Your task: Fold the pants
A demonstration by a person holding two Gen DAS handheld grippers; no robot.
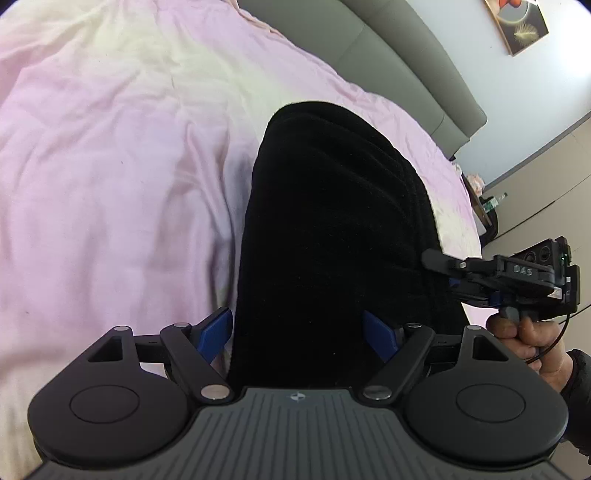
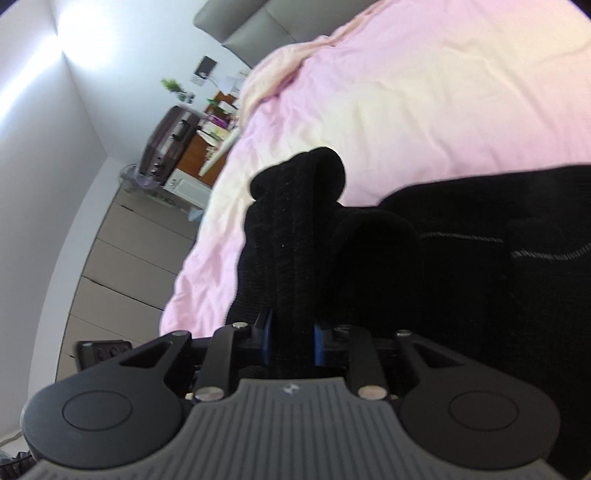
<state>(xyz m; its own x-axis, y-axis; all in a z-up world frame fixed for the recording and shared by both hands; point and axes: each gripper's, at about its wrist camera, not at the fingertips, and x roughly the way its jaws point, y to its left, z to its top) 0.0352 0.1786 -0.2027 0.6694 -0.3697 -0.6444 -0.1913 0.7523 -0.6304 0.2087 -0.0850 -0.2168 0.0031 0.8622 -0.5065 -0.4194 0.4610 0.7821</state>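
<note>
Black pants (image 1: 332, 229) lie lengthwise on a pink bedsheet (image 1: 110, 184). In the left wrist view my left gripper (image 1: 297, 332) has its blue fingers wide apart on either side of the near end of the pants. My right gripper (image 1: 439, 260) shows at the right edge of the pants, shut on the fabric edge. In the right wrist view my right gripper (image 2: 291, 341) has its blue pads pressed on a raised fold of the black pants (image 2: 295, 229). Grey stitching shows on the cloth at the right.
A grey upholstered headboard (image 1: 406, 62) stands behind the bed. A picture (image 1: 521, 26) hangs on the wall. In the right wrist view a dark suitcase (image 2: 170, 144), a cluttered wooden desk (image 2: 207, 147) and a tiled floor (image 2: 122, 251) lie beside the bed's edge.
</note>
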